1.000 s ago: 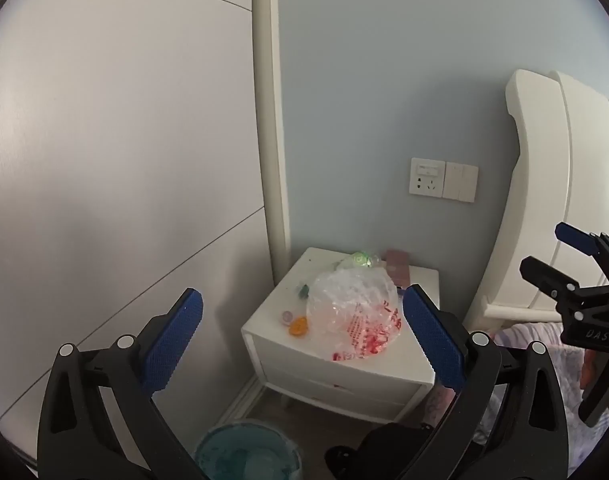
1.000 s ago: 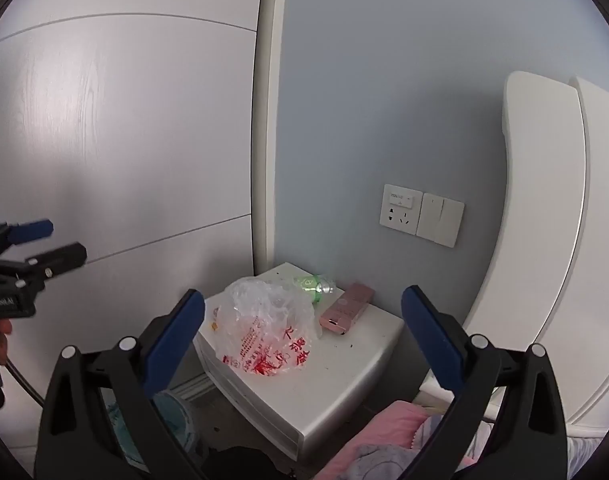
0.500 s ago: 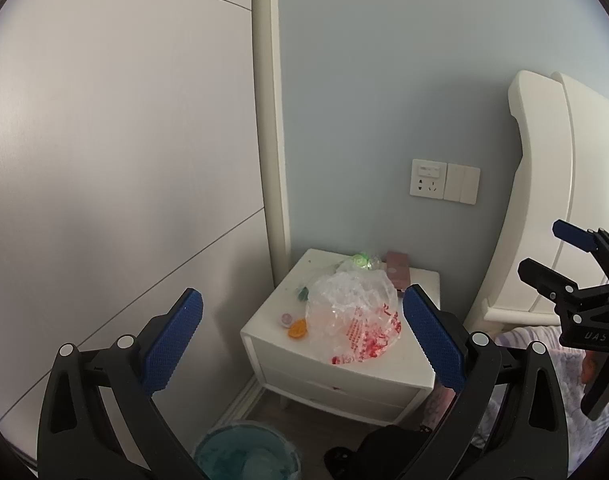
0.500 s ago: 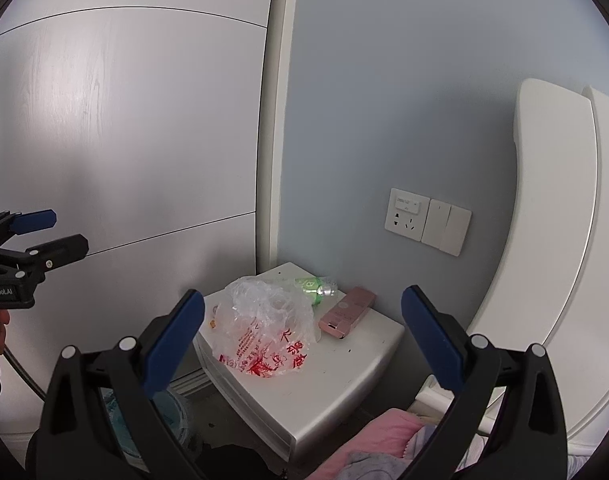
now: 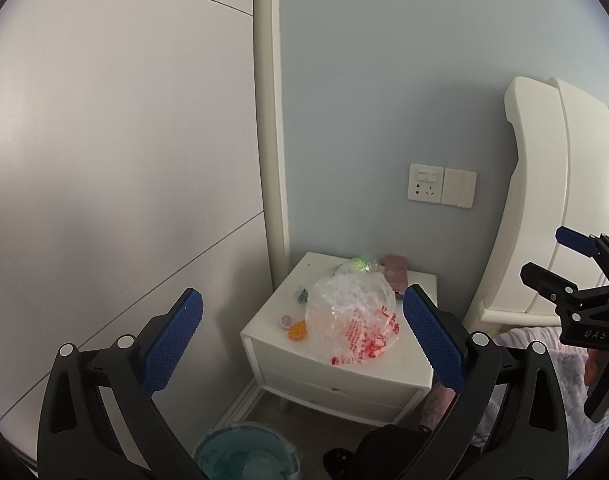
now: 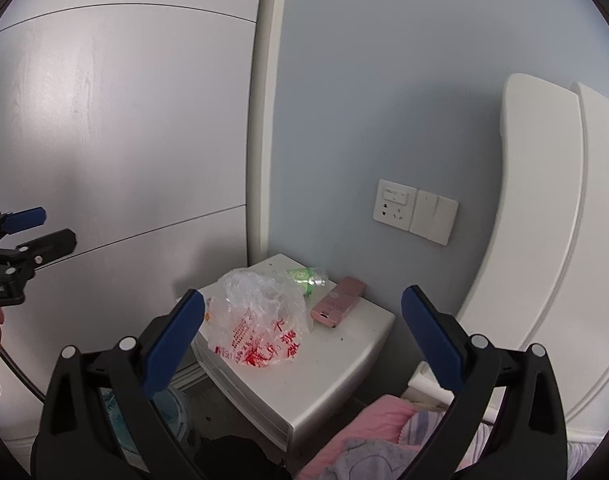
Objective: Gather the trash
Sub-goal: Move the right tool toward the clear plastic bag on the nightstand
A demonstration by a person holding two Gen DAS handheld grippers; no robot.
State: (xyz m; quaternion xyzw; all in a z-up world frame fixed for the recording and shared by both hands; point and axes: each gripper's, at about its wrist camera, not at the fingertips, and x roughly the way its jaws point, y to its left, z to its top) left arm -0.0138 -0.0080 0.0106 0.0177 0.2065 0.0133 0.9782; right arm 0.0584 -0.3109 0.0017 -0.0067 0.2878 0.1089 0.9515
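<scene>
Both grippers are held in the air, short of a white nightstand that stands in the corner between a grey wardrobe panel and a white headboard.

Left gripper: jaws spread wide, nothing between them. In the right wrist view it shows at the left edge, also parted.

Right gripper: jaws spread wide, nothing between them. It shows at the right edge of the left wrist view, apart from the nightstand.

Items on the nightstand top:
- A crumpled clear plastic bag with red print, near the middle, towards the near edge.
- A green-labelled bottle lying on its side, beyond the bag, near the wall.
- A pink box lying flat, right of the bottle and just beside the bag.
- An orange scrap and a small round piece left of the bag, near the front left corner.
- A small teal piece further back on the left side.

A teal bin stands on the floor in front of the nightstand, to the left. A socket plate and a switch plate are on the blue wall above the nightstand. Pink and lilac bedding lies at the lower right.
</scene>
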